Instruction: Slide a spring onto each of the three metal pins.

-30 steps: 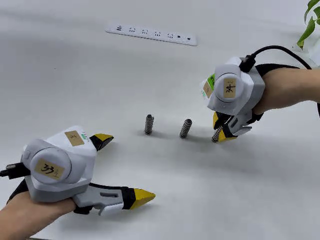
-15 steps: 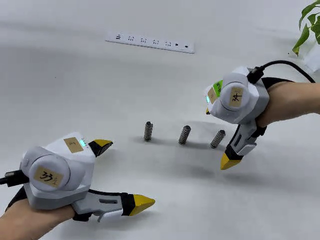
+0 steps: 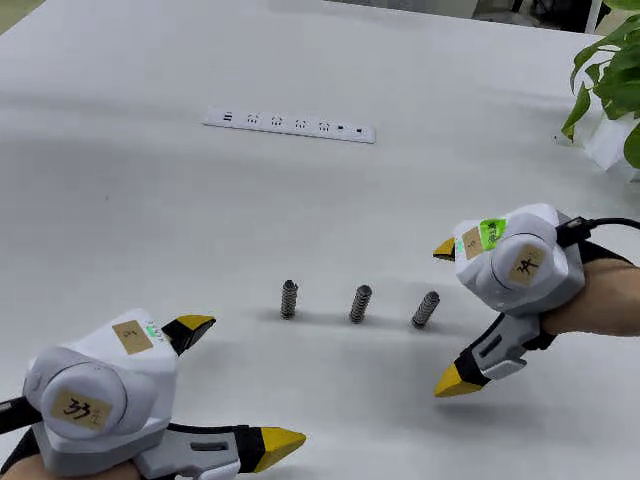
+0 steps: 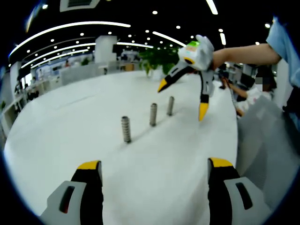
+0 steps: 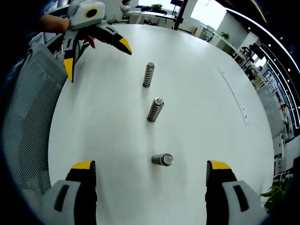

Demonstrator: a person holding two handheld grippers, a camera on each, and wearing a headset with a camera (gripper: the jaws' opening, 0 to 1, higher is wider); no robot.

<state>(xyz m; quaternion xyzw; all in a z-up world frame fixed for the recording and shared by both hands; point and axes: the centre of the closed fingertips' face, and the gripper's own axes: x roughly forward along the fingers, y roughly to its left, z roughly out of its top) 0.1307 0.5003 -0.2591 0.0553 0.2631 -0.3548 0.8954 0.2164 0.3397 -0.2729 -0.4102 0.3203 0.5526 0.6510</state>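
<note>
Three spring-clad pins [image 3: 361,303] stand between the left hand-held gripper [image 3: 238,381] and right hand-held gripper [image 3: 447,315], both spread empty.

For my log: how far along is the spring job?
Looks done: springs sit on all three pins. In hand: nothing; the left gripper and right gripper are open and empty, off the pins. Left: nothing that I can see.

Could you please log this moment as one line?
left tool open, empty | right tool open, empty | three pins, spring on each
</note>
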